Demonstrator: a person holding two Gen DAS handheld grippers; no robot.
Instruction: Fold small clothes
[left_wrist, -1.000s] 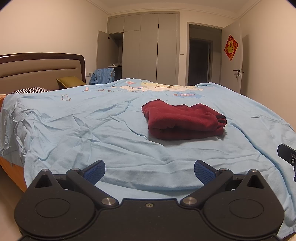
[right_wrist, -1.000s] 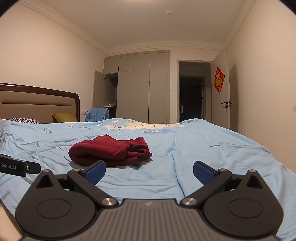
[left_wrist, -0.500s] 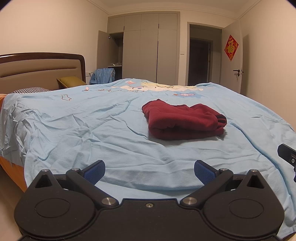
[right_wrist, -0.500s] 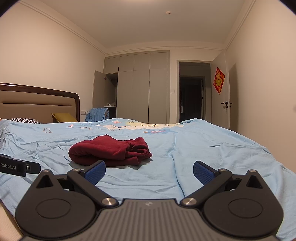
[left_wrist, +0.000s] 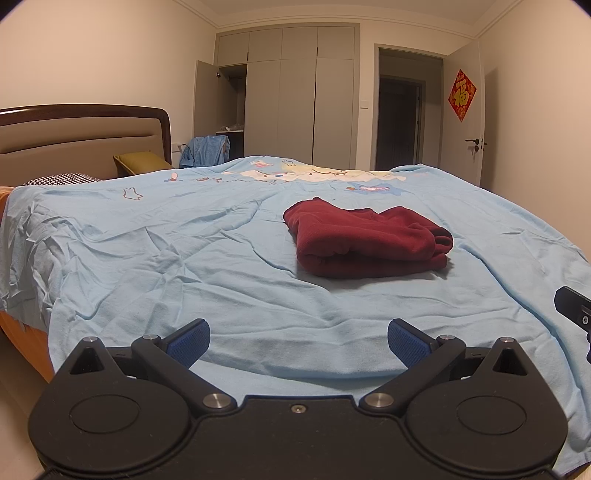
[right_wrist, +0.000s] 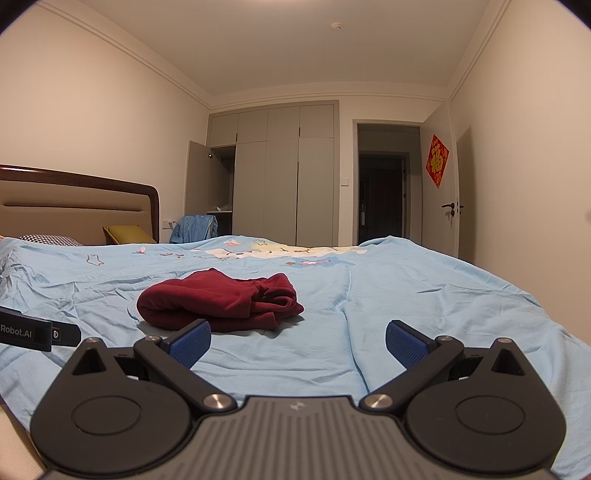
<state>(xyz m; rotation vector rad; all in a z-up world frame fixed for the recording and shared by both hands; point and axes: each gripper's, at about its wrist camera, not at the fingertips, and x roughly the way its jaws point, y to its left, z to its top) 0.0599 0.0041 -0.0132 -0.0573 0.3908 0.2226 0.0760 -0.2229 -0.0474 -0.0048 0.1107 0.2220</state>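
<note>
Over on the left side, the left gripper (left_wrist: 298, 339) hangs low at the near edge of the bed, its blue-padded fingers (left_wrist: 189, 340) spread wide and gripping nothing, with only the light blue bedsheet (left_wrist: 155, 251) between them. Look up toward one o'clock in its view and there is the dark red garment (left_wrist: 365, 240), lying folded into a thick bundle on the sheet, well apart from the fingertips. Out at three o'clock, a black sliver of the right gripper's body pokes in at the frame edge.

Across to the right gripper (right_wrist: 297, 340): same story, jaws released and wide, nothing between the blue pads (right_wrist: 405, 342). In this view the dark red garment (right_wrist: 221, 301) sits at eleven o'clock, near the left finger's tip but clear of it, with its bunched, looser end toward the right. At nine o'clock a black piece of the left gripper, lettered "Robot.AI", shows at the frame edge.

Behind it all, at ten o'clock, stand the brown headboard (right_wrist: 74, 201) and a yellow pillow (right_wrist: 127, 233). At twelve there is a grey wardrobe (right_wrist: 280, 177) with one door ajar, and toward one o'clock a red ornament (right_wrist: 437, 160) hangs on the open door.
</note>
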